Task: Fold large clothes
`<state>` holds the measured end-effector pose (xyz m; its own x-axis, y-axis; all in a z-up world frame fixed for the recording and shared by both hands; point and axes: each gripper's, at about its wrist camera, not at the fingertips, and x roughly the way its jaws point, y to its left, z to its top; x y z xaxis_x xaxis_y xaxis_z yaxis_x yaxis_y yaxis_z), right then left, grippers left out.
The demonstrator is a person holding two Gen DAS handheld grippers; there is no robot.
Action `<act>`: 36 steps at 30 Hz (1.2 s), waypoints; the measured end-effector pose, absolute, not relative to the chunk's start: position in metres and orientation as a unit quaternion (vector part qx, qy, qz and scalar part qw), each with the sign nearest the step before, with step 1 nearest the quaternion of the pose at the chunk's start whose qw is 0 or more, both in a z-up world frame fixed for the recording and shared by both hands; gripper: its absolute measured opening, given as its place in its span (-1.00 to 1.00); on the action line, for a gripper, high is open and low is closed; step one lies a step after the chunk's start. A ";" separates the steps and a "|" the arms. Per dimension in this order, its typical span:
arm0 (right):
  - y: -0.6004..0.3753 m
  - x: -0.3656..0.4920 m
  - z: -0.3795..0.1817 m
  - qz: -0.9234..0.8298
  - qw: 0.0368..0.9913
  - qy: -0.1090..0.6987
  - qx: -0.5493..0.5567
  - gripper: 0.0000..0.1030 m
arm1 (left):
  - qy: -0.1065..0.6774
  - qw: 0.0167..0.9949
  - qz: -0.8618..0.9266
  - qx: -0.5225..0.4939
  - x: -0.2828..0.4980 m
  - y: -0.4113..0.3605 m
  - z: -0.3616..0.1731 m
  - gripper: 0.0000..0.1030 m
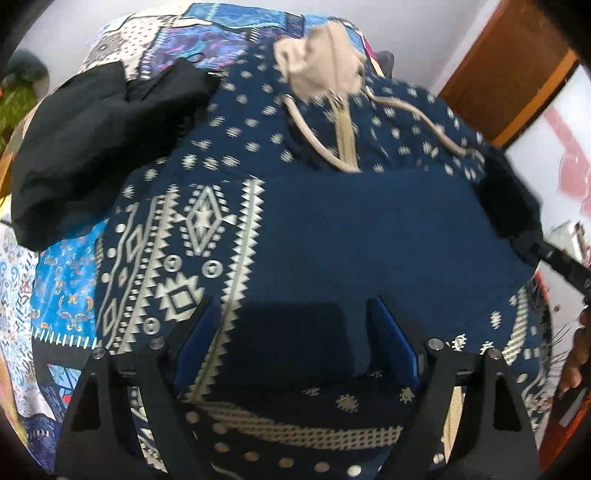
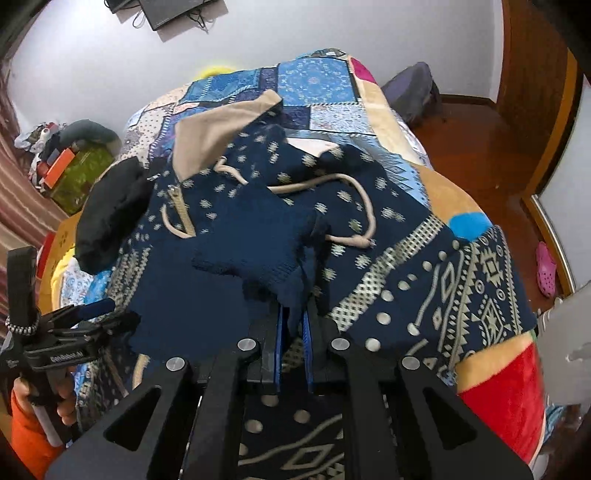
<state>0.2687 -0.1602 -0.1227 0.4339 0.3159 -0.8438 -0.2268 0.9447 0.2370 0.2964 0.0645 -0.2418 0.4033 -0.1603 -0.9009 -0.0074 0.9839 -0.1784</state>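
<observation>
Navy patterned hoodie [image 1: 332,229] lies spread over the quilt [image 1: 62,280]; the left gripper [image 1: 291,339] hangs over it, fingers wide, holding nothing. From the right wrist, the right gripper [image 2: 293,328] pinches a knitted edge — one flap looks folded in, most folding left

Room notes, right wrist view unless stated. I see pale grey-white walls [image 2: 92,74] across the top, evenly lit. Dark flat box w/ cables [image 2: 173,11] mounted upper centre-left. Bed w/ patchwork blanket [image 2: 325,81] fills mid-frame. Red-brown wood floor [image 2: 476,155] at right, wooden door [image 2: 532,62] upper right. Grey bag [image 2: 413,88] on floor beside bed. Pink clog [image 2: 546,271] at right edge. Green box [image 2: 79,173] w/ clutter at left. Left wrist view: door frame [image 1: 509,70] upper right.
</observation>
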 end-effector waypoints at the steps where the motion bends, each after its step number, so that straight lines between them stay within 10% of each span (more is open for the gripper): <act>1: -0.162 0.268 -0.123 0.156 0.848 0.505 0.044 -0.80 | 0.541 0.837 -0.042 -0.067 0.296 0.060 -0.243 0.62; 6: -0.184 0.269 -0.127 0.125 0.856 0.497 0.060 -0.48 | 0.527 0.849 -0.030 -0.036 0.292 0.048 -0.243 0.62; 20: -0.251 0.258 -0.094 0.063 0.882 0.461 0.074 -0.46 | 0.497 0.867 -0.015 0.017 0.288 0.037 -0.219 0.62; 27: -0.285 0.251 -0.074 0.027 0.902 0.419 0.102 0.29 | 0.445 0.894 -0.037 0.025 0.286 0.014 -0.178 0.62; 36: -0.333 0.268 -0.130 0.020 0.845 0.484 0.228 0.30 | 0.453 0.889 -0.062 0.014 0.299 -0.010 -0.186 0.62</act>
